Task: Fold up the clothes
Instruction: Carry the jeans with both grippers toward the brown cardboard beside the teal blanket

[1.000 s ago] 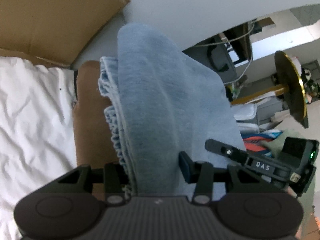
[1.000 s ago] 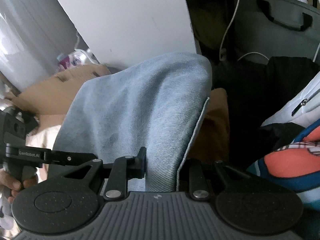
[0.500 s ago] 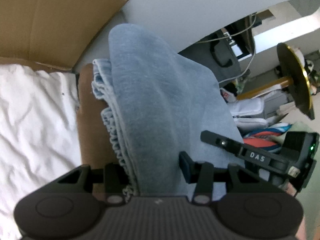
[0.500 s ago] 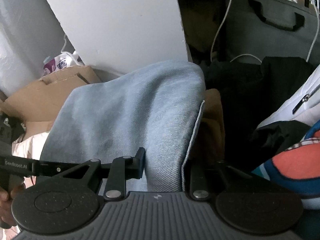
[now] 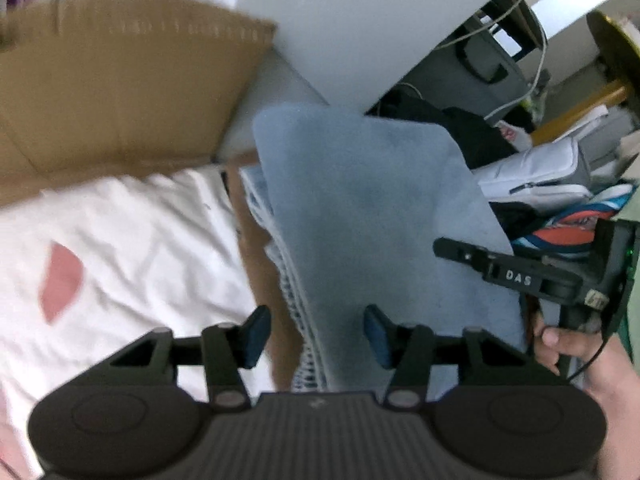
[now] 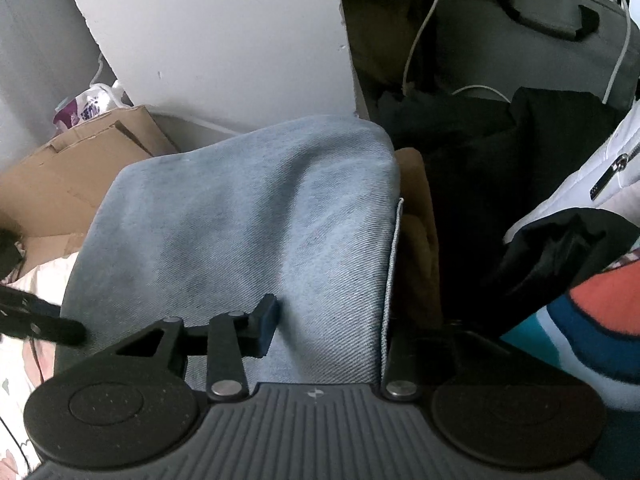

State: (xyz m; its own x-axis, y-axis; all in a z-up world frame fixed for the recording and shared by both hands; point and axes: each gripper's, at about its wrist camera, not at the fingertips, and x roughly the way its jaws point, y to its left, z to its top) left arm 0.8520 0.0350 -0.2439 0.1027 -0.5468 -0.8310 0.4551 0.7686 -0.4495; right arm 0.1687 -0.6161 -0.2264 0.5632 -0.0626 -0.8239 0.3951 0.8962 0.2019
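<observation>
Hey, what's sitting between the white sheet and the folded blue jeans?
A strip of brown fabric lies between the white sheet and the blue jeans, under the jeans' hem edge. The left wrist view shows it.

Matt twill denim garment (image 6: 260,216); cardboard (image 5: 120,80)

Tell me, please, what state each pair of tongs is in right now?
Left tongs: open, just been opening, jeans between.
Right tongs: open, just been opening, jeans between.

Light blue jeans (image 5: 372,216), folded into a thick soft pile. Lying in the middle of the frame on something brown. Frayed hem edges showing along the left side.
</observation>
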